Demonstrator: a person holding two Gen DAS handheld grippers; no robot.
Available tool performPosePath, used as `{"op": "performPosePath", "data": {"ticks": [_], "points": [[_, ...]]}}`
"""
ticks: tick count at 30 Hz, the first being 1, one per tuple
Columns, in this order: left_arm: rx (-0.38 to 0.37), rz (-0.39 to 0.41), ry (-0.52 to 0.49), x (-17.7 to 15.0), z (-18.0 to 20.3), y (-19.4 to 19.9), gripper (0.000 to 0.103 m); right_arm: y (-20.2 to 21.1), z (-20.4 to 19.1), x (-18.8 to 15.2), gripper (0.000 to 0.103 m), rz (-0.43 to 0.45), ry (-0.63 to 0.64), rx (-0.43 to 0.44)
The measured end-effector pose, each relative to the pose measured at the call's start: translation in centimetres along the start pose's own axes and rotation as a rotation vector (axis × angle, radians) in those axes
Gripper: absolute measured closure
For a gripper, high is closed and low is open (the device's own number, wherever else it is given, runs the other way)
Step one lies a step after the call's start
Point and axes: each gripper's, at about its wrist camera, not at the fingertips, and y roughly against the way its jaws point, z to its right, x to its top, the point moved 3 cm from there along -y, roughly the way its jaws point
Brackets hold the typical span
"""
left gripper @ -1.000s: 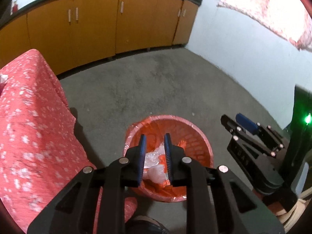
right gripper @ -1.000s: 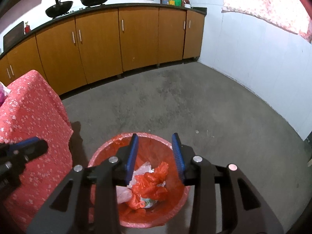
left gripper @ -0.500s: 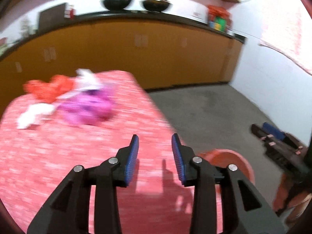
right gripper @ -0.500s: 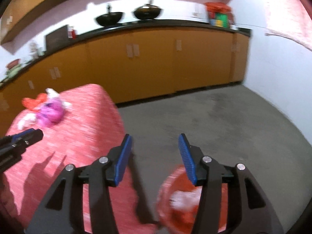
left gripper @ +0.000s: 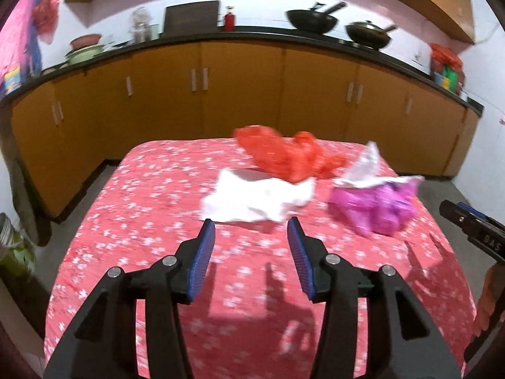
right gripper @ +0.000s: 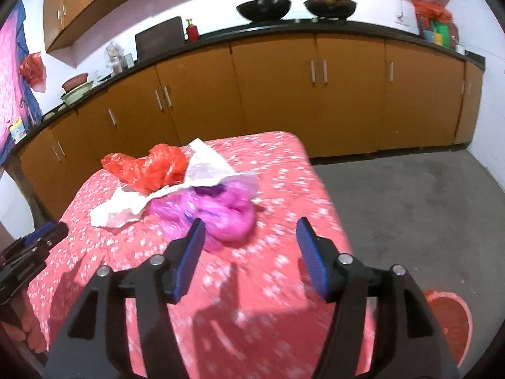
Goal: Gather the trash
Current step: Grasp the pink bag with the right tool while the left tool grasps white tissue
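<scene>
On the table under its red flowered cloth lies a heap of trash: crumpled white paper, a red plastic bag and a pink plastic bag. My left gripper hangs over the cloth just short of the white paper, jaws opening, nothing between them. My right gripper hovers near the pink bag, jaws opening and empty. Low at the right of the right wrist view peeks the red trash bin on the floor.
Orange cabinets under a black counter run along the far wall, with two dark woks on top. Grey floor spreads right of the table. The other gripper shows at each view's edge.
Both grippers swung up and away from the red bin on the floor to the table with the trash. Their jaws have widened, and both are empty.
</scene>
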Motion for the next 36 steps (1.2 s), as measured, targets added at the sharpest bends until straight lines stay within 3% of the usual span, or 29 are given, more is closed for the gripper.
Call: {"op": "performPosePath", "data": {"ticks": [9,11,12,13,15,21,26,29,31,33,36], "points": [[-0.004,-0.015,0.038,0.5,-2.6,-2.3,0.043,-5.9,-2.8,0.7,0.034,-0.076,0.017,-0.039],[-0.019,-0.019,0.042,0.6,-2.4,-2.6,0.040,-6.5,-3.1,0.6,0.043,-0.087,0.016,-0.022],[-0.026,-0.019,0.040,0.7,-2.1,-2.8,0.037,-6.7,-3.3,0.6,0.058,-0.093,0.018,-0.004],[-0.029,-0.020,0.038,0.7,-1.9,-2.9,0.035,-6.8,-3.5,0.5,0.066,-0.101,0.034,-0.016],[-0.042,-0.021,0.030,0.9,-1.2,-3.2,0.033,-6.6,-3.7,0.1,0.073,-0.112,0.054,0.006],[-0.039,-0.025,-0.009,2.0,1.0,-4.8,0.031,-4.1,-3.6,-1.3,0.078,-0.096,0.067,0.050],[-0.007,-0.083,-0.041,2.4,2.1,-7.3,0.032,-2.5,-3.2,-2.1,0.078,-0.083,0.083,0.044],[0.007,-0.125,-0.065,2.2,2.7,-8.5,0.050,-2.2,-2.9,-2.2,0.078,-0.078,0.085,0.040],[-0.011,-0.166,-0.061,1.9,2.8,-9.3,0.089,-2.0,-2.8,-2.2,0.078,-0.075,0.078,0.038],[-0.027,-0.182,-0.046,1.7,2.4,-9.3,0.098,-1.8,-2.8,-2.4,0.078,-0.077,0.071,0.044],[-0.049,-0.170,-0.047,1.3,1.8,-8.3,0.101,-1.3,-2.9,-2.7,0.078,-0.076,0.077,0.054]]}}
